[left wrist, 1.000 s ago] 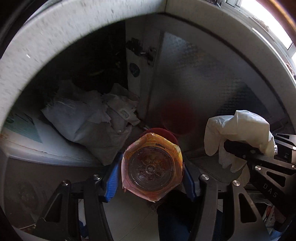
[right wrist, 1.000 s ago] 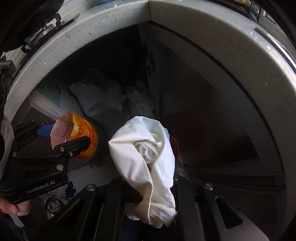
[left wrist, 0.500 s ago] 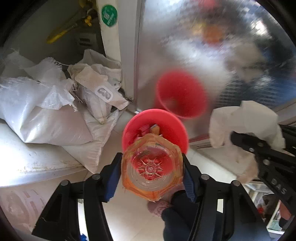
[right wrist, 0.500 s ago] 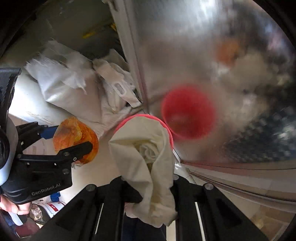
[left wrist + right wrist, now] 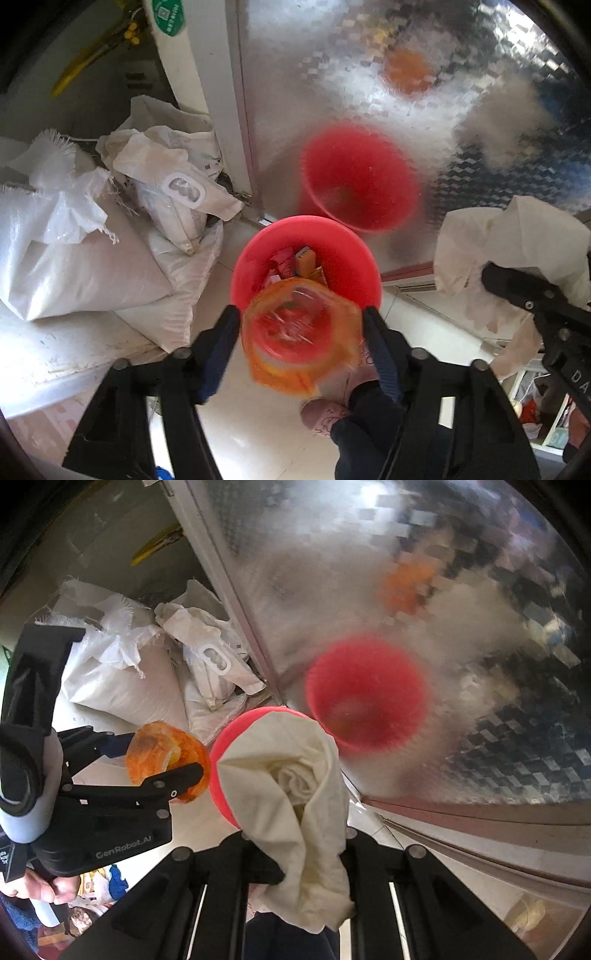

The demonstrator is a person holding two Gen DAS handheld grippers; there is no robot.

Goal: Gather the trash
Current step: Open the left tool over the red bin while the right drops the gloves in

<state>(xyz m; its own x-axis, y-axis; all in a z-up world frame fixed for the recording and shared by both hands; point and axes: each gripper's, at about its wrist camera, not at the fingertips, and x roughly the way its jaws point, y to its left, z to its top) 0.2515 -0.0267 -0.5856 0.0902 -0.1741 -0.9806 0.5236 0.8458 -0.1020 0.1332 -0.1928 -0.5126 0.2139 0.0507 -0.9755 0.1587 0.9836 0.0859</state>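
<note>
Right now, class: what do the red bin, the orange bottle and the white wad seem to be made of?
Red bin: probably moulded plastic, smooth with an even, slightly glossy colour.
Orange bottle: thin clear plastic; the bin's red shows through it, with a crinkled orange wrap.
White wad: soft paper or cloth, matte, creased and drooping; which one is unclear.

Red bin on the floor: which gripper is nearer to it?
Left. The left gripper hangs over the red bin's near rim; the right gripper is off to its side.
</note>
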